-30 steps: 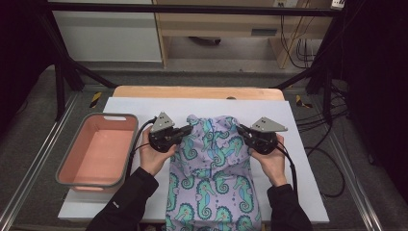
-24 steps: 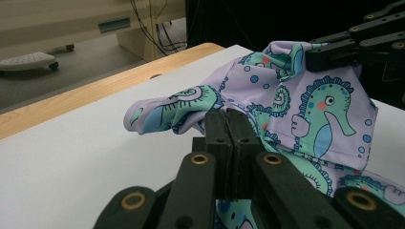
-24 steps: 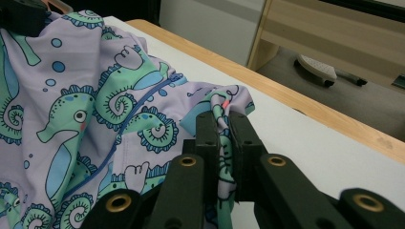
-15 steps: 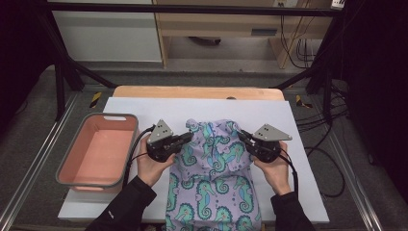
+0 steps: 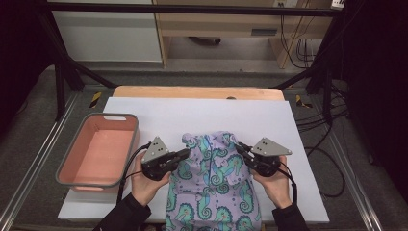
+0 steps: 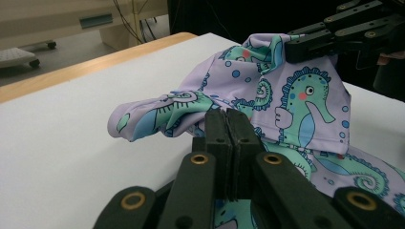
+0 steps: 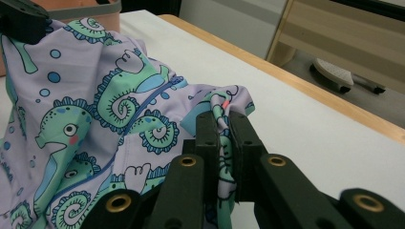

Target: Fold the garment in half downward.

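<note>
We're over the white tabletop (image 5: 144, 110) and both tongs are busy with the seahorse-print garment (image 5: 211, 192), a lilac piece covered in teal seahorses. It lies at the near middle of the tabletop, its lower part running off the near edge towards us, its upper part bunched up and lifted between the two hands.

The left tongs (image 5: 186, 153) are clamped on the garment's left edge. In the left gripper view the two black jaws sit pressed together (image 6: 228, 125), with fabric pinched in and spilling out to either side. The right tongs (image 5: 239, 148) grip the right edge. In the right gripper view (image 7: 220, 125) a fold of the cloth is caught between the jaws, plain to see.

Between the two grips the cloth rises in a soft hump, its top edge curled over and wrinkled. Off to the left, well clear of the garment, sits the pink bin (image 5: 65, 169) with its grey rim, on the tabletop's left edge.
</note>
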